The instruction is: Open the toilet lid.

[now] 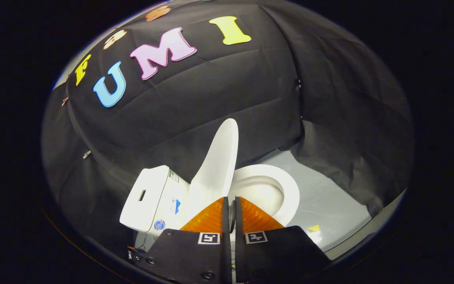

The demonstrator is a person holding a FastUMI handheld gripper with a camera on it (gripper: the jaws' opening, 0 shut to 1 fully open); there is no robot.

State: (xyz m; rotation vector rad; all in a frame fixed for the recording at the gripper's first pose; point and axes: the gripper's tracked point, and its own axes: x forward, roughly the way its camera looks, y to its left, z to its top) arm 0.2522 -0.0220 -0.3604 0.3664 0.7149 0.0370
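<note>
The white toilet sits on the floor ahead of me, its tank (148, 197) to the left and its bowl with the seat ring (290, 193) to the right. The lid (215, 165) stands raised, nearly upright, between tank and bowl, and I see it almost edge-on. My gripper (231, 203) is shut, its fingers pressed close with only a thin slit between them. The fingertips sit just in front of the lid's lower edge and hide the hinge area. I see nothing held between them.
Black cloth walls close in behind and on both sides of the toilet. A pale grey floor (329, 205) lies to the right of the bowl, with a small yellow scrap (313, 228) on it.
</note>
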